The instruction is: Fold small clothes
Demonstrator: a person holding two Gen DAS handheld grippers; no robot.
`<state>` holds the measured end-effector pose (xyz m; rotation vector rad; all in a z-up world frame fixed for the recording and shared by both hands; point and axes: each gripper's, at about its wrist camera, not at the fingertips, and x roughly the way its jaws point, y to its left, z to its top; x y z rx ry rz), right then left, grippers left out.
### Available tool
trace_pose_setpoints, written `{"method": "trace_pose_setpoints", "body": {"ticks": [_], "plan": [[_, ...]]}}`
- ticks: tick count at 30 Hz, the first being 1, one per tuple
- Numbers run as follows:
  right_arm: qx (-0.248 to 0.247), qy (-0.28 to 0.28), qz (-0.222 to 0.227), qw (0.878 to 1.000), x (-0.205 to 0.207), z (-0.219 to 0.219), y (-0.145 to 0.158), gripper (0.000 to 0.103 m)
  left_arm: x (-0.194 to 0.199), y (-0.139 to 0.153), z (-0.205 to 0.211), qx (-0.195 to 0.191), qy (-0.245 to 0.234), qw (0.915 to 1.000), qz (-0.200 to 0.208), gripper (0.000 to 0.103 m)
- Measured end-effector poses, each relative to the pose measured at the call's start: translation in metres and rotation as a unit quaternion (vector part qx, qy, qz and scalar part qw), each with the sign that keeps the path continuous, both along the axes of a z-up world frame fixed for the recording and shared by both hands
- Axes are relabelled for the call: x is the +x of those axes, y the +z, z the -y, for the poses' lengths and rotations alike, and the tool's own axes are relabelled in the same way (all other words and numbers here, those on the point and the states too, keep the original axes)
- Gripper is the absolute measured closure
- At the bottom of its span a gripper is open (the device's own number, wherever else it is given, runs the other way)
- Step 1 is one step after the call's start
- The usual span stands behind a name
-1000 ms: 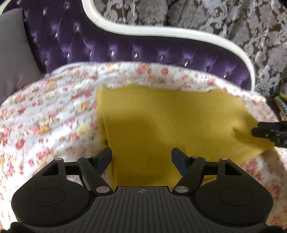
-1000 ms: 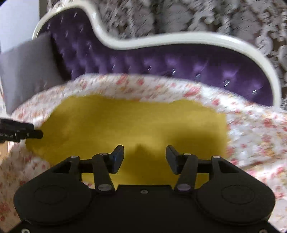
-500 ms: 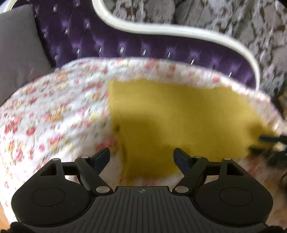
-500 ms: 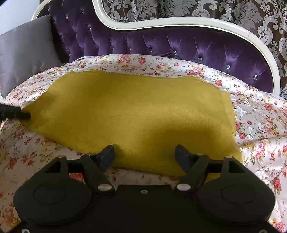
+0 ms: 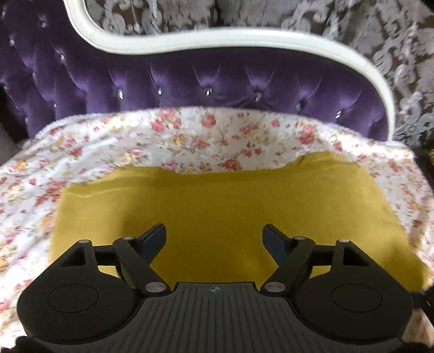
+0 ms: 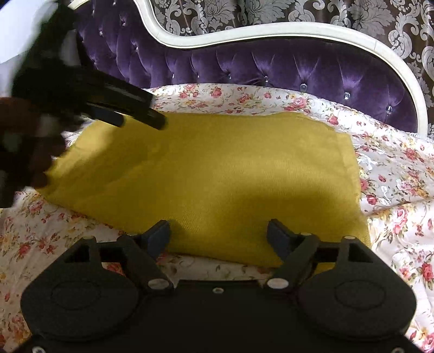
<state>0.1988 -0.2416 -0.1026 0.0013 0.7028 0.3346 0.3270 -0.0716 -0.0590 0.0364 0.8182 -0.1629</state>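
A mustard-yellow cloth (image 5: pixel 222 201) lies folded in a flat rectangle on the floral sheet (image 5: pixel 190 141). My left gripper (image 5: pixel 214 233) hovers open above the cloth's near part, with nothing between its fingers. In the right wrist view the same cloth (image 6: pixel 230 168) spreads ahead of my right gripper (image 6: pixel 218 230). Its jaws are opening over the cloth's near edge, and the pads do not press on the fabric. The left gripper (image 6: pixel 141 119) reaches in from the upper left above the cloth's far left corner, held by a hand (image 6: pixel 24 141).
The floral sheet (image 6: pixel 393 176) covers the seat of a purple tufted sofa (image 6: pixel 271 65) with a curved white frame (image 6: pixel 298 30). A patterned grey curtain (image 6: pixel 271 10) hangs behind it. The sheet shows bare to the right and left of the cloth.
My left gripper has swung right, bringing the cloth to the middle of its view, and now reaches over it in the right view. The right jaws have spread wider.
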Motion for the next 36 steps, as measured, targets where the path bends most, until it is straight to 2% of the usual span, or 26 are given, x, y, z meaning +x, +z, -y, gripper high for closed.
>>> {"method": "trace_pose_setpoints", "body": {"ticks": [3, 6, 10, 12, 14, 16, 18, 20, 23, 29, 36], "plan": [[0.008, 0.001, -0.001, 1.0, 0.001, 0.003, 0.001, 0.021, 0.019, -0.016, 0.011, 0.019, 0.01, 0.9996, -0.02, 0.024], [0.017, 0.003, -0.002, 1.0, 0.001, 0.006, 0.003, 0.02, 0.029, -0.021, 0.022, 0.049, 0.01, 0.9987, -0.006, 0.019], [0.026, 0.01, -0.005, 1.0, 0.001, 0.009, 0.006, 0.013, 0.044, -0.022, 0.023, 0.028, 0.027, 0.9991, -0.016, 0.011], [0.028, 0.018, -0.007, 0.999, 0.001, 0.008, 0.006, 0.007, 0.044, -0.025, 0.022, 0.013, 0.024, 0.9995, -0.014, 0.001], [0.026, 0.022, -0.007, 0.999, 0.001, 0.007, 0.006, 0.006, 0.041, -0.029, 0.03, 0.031, 0.018, 0.9993, 0.004, 0.001], [0.033, 0.026, -0.008, 0.999, 0.001, 0.009, 0.007, 0.005, 0.034, -0.032, 0.032, 0.033, 0.026, 0.9987, 0.029, 0.001], [0.058, 0.031, -0.013, 0.998, 0.003, 0.016, 0.009, 0.005, 0.031, -0.034, 0.029, 0.021, 0.033, 0.9983, 0.043, 0.001], [0.105, 0.03, -0.018, 0.994, 0.004, 0.031, 0.014, 0.005, 0.028, -0.035, 0.027, 0.013, 0.033, 0.998, 0.053, 0.001], [0.164, 0.002, -0.005, 0.986, 0.004, 0.063, 0.025, 0.005, 0.029, -0.033, 0.025, 0.01, 0.026, 0.9982, 0.053, 0.001], [0.201, -0.051, 0.009, 0.978, 0.033, 0.119, 0.027, 0.005, 0.032, -0.033, 0.028, 0.019, 0.022, 0.9987, 0.041, 0.001], [0.274, -0.065, -0.068, 0.957, 0.08, 0.156, -0.013, 0.005, 0.031, -0.035, 0.027, 0.019, 0.021, 0.9986, 0.045, 0.001]]}}
